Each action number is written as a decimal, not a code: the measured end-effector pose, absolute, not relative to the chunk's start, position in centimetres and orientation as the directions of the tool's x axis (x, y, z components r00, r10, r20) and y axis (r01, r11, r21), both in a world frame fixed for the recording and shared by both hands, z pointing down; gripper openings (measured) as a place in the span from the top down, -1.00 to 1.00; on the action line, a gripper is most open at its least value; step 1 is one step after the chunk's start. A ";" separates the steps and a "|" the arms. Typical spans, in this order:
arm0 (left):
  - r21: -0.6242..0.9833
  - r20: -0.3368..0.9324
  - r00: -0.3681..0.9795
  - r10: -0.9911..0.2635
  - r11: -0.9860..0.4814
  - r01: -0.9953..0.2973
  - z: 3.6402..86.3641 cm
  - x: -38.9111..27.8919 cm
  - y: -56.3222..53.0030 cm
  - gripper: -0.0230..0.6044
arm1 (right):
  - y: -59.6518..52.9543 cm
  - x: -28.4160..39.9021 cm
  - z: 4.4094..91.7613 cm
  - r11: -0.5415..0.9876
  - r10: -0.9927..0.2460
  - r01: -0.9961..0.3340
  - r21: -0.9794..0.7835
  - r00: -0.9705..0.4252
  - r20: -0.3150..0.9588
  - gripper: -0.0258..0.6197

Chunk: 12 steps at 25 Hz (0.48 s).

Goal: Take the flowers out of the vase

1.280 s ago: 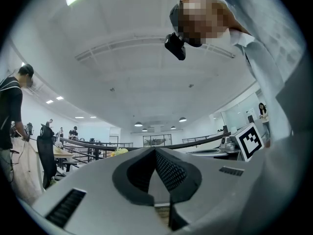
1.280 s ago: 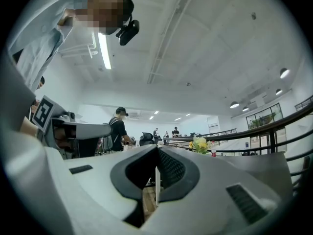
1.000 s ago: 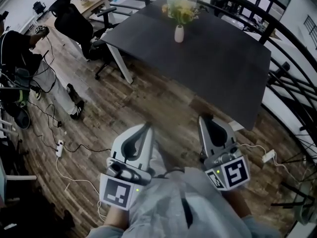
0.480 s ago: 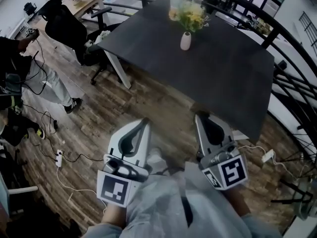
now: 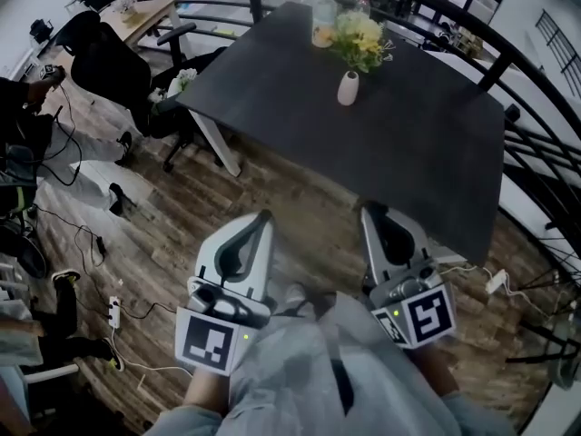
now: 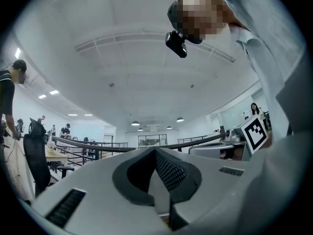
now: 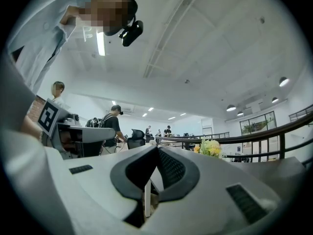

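Left hand-held gripper (image 5: 263, 218), right hand-held gripper (image 5: 374, 212): closed, empty, lower frame. Risk: yanking flowers (image 5: 361, 36) sideways topples vase (image 5: 348, 89) on table (image 5: 427, 153).

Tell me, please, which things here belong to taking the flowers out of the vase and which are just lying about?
Job: flowers, vase, left gripper, right gripper.
Lying about: office chair, cup behind the flowers, power strip.

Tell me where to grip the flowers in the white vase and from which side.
Grip the flowers low, at the stems just above the vase neck, coming level from the near table edge. The vase stands upright with blooms spreading wide, so lifting straight up likely frees them.
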<state>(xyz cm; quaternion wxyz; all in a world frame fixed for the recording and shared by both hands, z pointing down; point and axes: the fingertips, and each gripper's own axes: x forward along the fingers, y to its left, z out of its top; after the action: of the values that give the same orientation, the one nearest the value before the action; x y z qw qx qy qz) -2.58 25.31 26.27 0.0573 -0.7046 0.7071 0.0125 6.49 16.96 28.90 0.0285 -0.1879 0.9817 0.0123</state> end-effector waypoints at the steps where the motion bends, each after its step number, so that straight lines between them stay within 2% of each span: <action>1: -0.062 -0.098 0.006 -0.995 0.000 -0.998 26.4 -2.9 25.2 0.93 | 16.8 6.2 29.0 0.926 -0.376 -0.378 0.013 -0.925 -0.060 0.92; 12: -0.023 -0.107 0.031 -0.994 -0.028 -0.999 27.1 -5.2 24.7 0.93 | 15.3 6.1 30.2 0.893 -0.449 -0.449 0.031 -0.893 0.003 0.92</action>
<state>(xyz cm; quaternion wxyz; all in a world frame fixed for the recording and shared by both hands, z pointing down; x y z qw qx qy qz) -5.22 24.70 27.13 0.0454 -0.7164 0.6955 0.0303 6.06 15.32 30.24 -0.0049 -0.2308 0.9729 0.0147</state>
